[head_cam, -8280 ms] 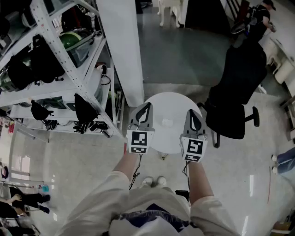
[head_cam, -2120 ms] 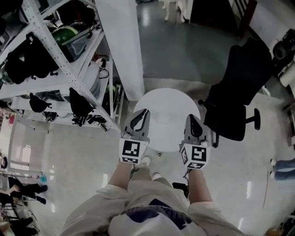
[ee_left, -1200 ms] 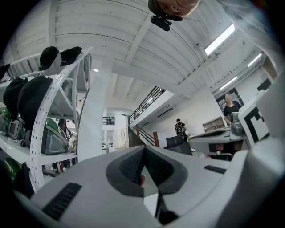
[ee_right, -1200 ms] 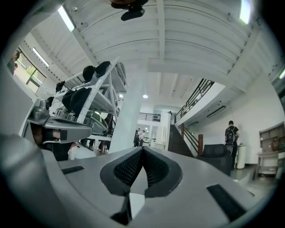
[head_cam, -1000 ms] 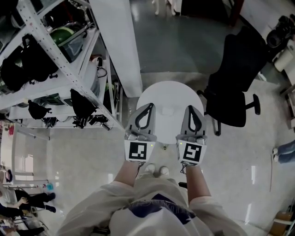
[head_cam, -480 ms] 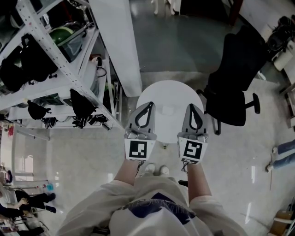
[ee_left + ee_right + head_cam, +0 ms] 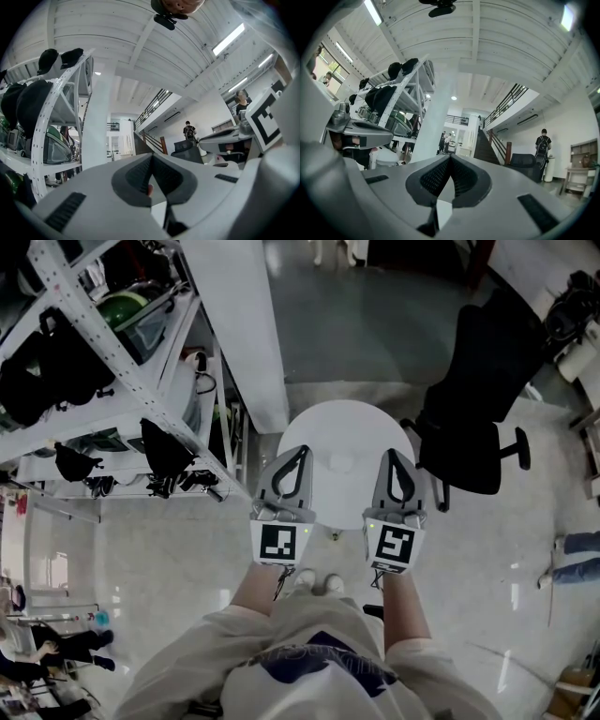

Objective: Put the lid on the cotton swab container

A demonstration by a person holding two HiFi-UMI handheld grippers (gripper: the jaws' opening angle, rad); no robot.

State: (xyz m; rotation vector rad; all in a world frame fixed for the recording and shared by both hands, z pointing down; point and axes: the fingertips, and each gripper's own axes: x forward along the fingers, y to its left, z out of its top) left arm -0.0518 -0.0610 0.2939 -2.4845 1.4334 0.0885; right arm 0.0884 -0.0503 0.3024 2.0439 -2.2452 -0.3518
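A round white table (image 7: 361, 427) stands below me in the head view. A small pale object (image 7: 339, 463) lies near its middle, too small to tell a container from a lid. My left gripper (image 7: 302, 450) hovers over the table's near left edge, its jaws meeting at the tip with nothing between them. My right gripper (image 7: 388, 454) hangs over the near right edge, also closed and empty. The pale object lies between the two tips, apart from both. In the left gripper view the left gripper (image 7: 151, 155) points out over the room, as does the right gripper (image 7: 450, 155) in its own view. Neither of these views shows the table top.
A white pillar (image 7: 239, 334) and metal shelving (image 7: 112, 362) with bags and boxes stand close at the table's left. A black office chair (image 7: 478, 418) stands at its right. My feet (image 7: 314, 582) are by the near edge. A person with a backpack (image 7: 543, 140) stands far off.
Both grippers stay shut over the table's near edge as they were a second ago. Only the head view has shifted slightly.
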